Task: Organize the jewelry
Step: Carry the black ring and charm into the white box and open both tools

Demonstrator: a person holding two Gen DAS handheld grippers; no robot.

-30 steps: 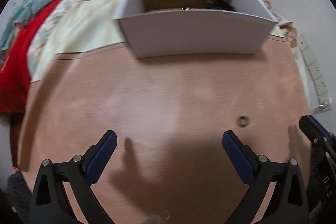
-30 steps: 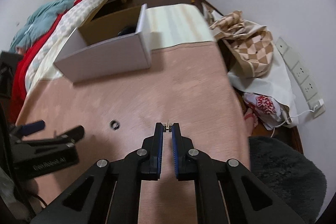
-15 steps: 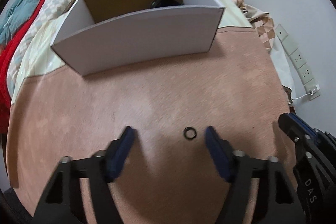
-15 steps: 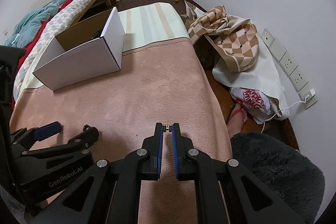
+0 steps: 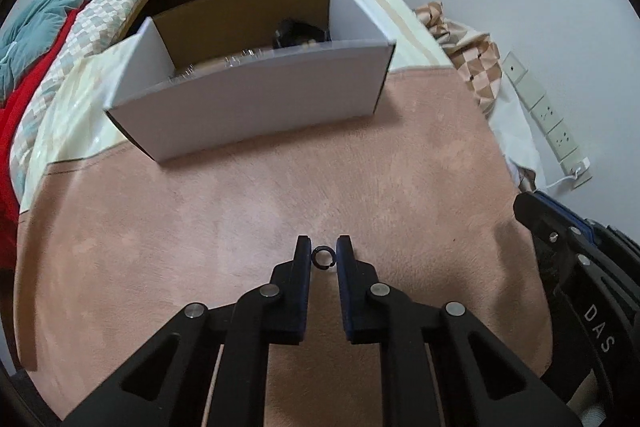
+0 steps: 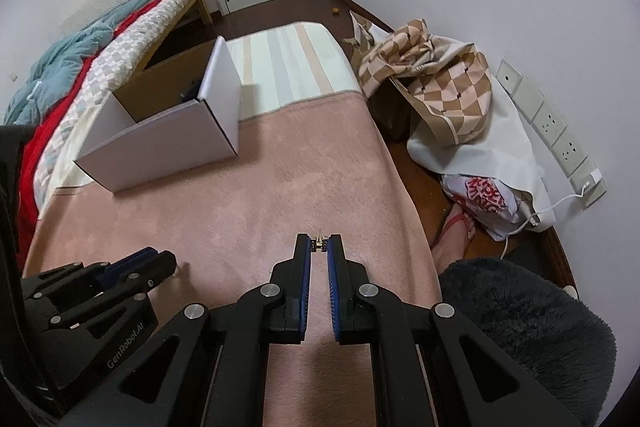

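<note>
My left gripper [image 5: 324, 254] is shut on a small black ring [image 5: 323, 257], pinched between its fingertips just above the pink blanket [image 5: 248, 211]. My right gripper [image 6: 319, 243] is shut on a tiny gold piece of jewelry [image 6: 319, 242] held at its fingertips. An open white cardboard box [image 5: 256, 95] stands at the far side of the blanket, with a dark item [image 5: 298, 31] and some clear plastic inside. The left gripper also shows at the lower left of the right wrist view [image 6: 132, 269].
A bed with red, teal and checked bedding [image 6: 80, 67] lies to the left. A striped cushion [image 6: 288, 67] sits behind the box. Checked cloth and bags [image 6: 452, 99] lie on the floor to the right, by a wall power strip [image 6: 560, 143]. A dark fluffy cushion [image 6: 532, 327] is near right.
My left gripper went from wide open to shut on the black ring that lay on the blanket. My right gripper stayed shut on the gold piece and swung slightly right.
</note>
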